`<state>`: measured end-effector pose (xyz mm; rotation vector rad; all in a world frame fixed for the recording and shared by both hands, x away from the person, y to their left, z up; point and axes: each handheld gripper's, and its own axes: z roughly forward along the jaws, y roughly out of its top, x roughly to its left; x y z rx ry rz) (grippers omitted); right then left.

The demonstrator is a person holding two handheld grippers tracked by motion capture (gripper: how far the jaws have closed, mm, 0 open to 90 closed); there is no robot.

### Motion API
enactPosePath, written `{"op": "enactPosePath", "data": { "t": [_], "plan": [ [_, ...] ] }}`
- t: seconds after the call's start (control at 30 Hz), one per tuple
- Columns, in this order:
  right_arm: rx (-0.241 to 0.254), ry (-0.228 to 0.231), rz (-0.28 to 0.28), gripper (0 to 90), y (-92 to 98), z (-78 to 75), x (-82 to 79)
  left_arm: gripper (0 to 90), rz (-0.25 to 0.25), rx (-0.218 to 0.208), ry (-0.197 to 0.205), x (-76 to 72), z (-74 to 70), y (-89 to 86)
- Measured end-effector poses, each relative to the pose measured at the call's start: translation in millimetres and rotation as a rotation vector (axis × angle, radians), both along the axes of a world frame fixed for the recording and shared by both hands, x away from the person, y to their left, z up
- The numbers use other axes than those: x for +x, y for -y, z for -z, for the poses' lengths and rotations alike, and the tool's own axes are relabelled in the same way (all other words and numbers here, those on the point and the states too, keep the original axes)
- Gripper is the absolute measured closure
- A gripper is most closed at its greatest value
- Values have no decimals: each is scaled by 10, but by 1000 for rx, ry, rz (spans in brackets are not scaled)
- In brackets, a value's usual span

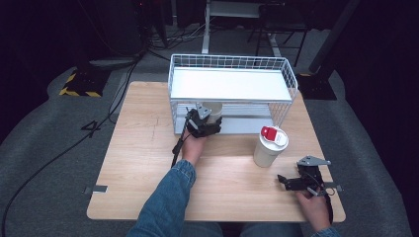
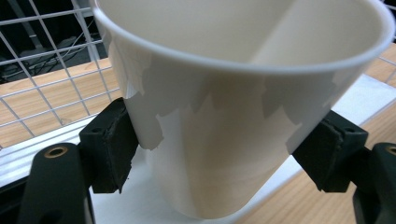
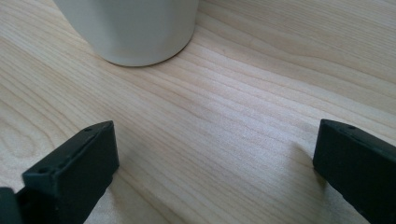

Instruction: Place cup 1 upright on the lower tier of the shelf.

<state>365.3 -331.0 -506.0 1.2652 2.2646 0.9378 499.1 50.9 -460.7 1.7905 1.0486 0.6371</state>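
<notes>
Left gripper (image 1: 209, 118) is clamped on an open white paper cup (image 2: 233, 116); in the left gripper view both black pads (image 2: 119, 149) press the cup's sides below the rim, and the cup is tilted a little. The cup sits at the front opening of the white wire rack (image 1: 232, 64), under the rack's upper shelf and over its white bottom tray (image 2: 364, 100); whether the cup's base touches the tray I cannot tell. In the left gripper view wire mesh runs behind the cup to the left, with the wood of the table (image 1: 143, 148) visible through it. The rack's upper shelf overhangs the cup from above in the high view, so little of the cup shows there. Right gripper (image 1: 281, 180) lies low over the table near its front right corner, jaws spread wide with nothing between them, bare wood between the two pads (image 3: 79, 163). A second cup with a lid and red tab (image 1: 269, 145) stands upright on the table, just in front of the rack's right half and near the right gripper; its base (image 3: 135, 32) appears ahead of those open jaws, apart from them. A black cable (image 1: 178, 145) trails from the left gripper along the sleeve.
</notes>
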Motion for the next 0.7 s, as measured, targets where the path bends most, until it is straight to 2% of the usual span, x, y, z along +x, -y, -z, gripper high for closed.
{"op": "enactPosePath", "data": {
  "t": [0.17, 0.2, 0.33, 0.4, 0.43, 0.47, 0.5, 0.67, 0.7],
  "plan": [
    [0, 0, 0, 4, 0, 0, 0, 226, -20, -42, -17, 94, 58, -58],
    [0, 0, 0, 4, 0, 0, 0, 225, 13, -36, -15, 128, 66, -72],
    [0, 0, 0, 4, 0, 0, 0, 225, -7, -22, -15, 171, 80, -76],
    [0, 0, 0, 5, 0, 0, 0, 225, -15, -39, -18, 203, 91, -72],
    [0, 0, 0, 4, 0, 0, 0, 225, -64, -34, -16, 199, 90, -72],
    [0, 0, 0, 4, 0, 0, 0, 225, -75, -38, -22, 212, 96, -76],
    [0, 0, 0, 5, 0, 0, 0, 225, -51, -46, -36, 245, 108, -78],
    [0, 0, 0, 4, 0, 0, 0, 225, -60, -30, -55, 289, 130, -77],
    [0, 0, 0, 4, 0, 0, 0, 225, -58, -42, -55, 294, 135, -66]
  ]
}}
